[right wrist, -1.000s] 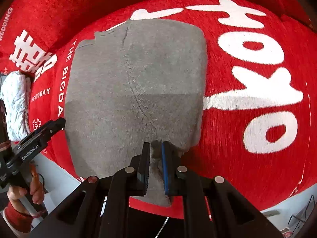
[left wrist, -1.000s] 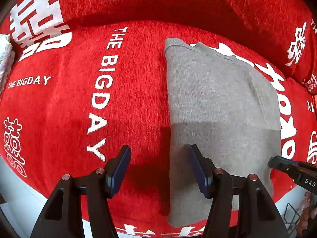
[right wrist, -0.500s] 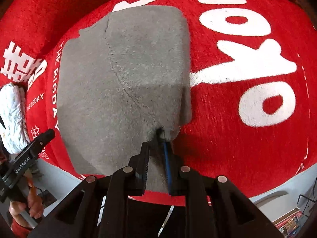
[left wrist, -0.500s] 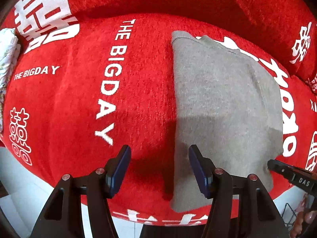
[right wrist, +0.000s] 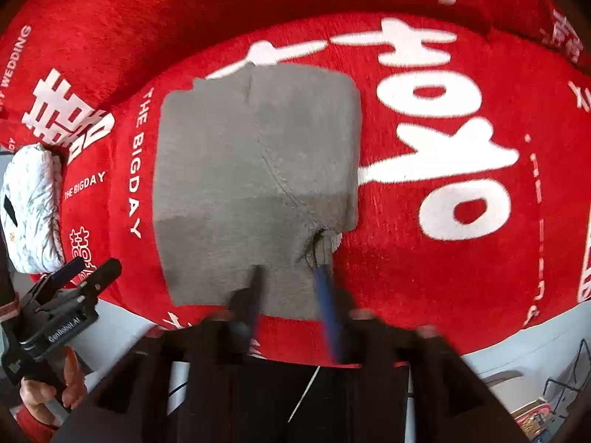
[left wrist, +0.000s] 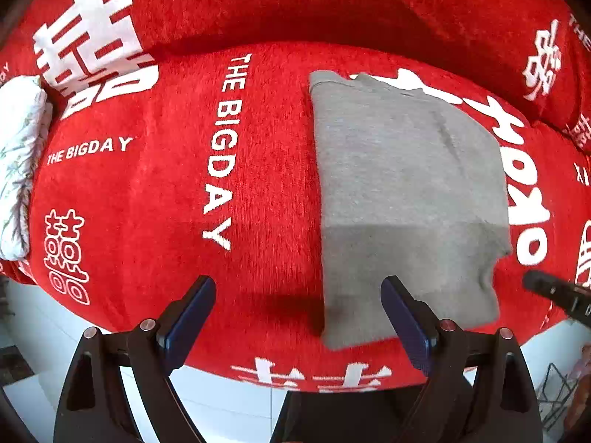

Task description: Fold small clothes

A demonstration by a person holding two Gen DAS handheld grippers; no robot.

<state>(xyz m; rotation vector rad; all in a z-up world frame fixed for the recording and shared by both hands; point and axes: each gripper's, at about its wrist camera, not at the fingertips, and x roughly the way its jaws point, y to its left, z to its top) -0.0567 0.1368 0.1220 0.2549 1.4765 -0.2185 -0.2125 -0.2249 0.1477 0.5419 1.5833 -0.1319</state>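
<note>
A grey folded garment (left wrist: 406, 199) lies flat on the red cushion (left wrist: 147, 184); it also shows in the right wrist view (right wrist: 251, 170). My left gripper (left wrist: 297, 313) is open and empty, held above the garment's near left corner. My right gripper (right wrist: 290, 277) is motion-blurred, with its jaws parted over the garment's near right edge, where the cloth is puckered (right wrist: 319, 245). It holds nothing. The right gripper's tip shows in the left wrist view (left wrist: 554, 291), and the left gripper in the right wrist view (right wrist: 77, 280).
A white patterned folded cloth (left wrist: 18, 162) lies at the cushion's far left, also in the right wrist view (right wrist: 33, 203). The red backrest (left wrist: 295, 3) rises behind. White floor (left wrist: 221, 398) lies below the cushion's front edge. A wire basket (left wrist: 557, 395) stands low right.
My right gripper has opened and let go of the garment's near right edge, pulling back a little. My left gripper has drawn back slightly and stayed open.
</note>
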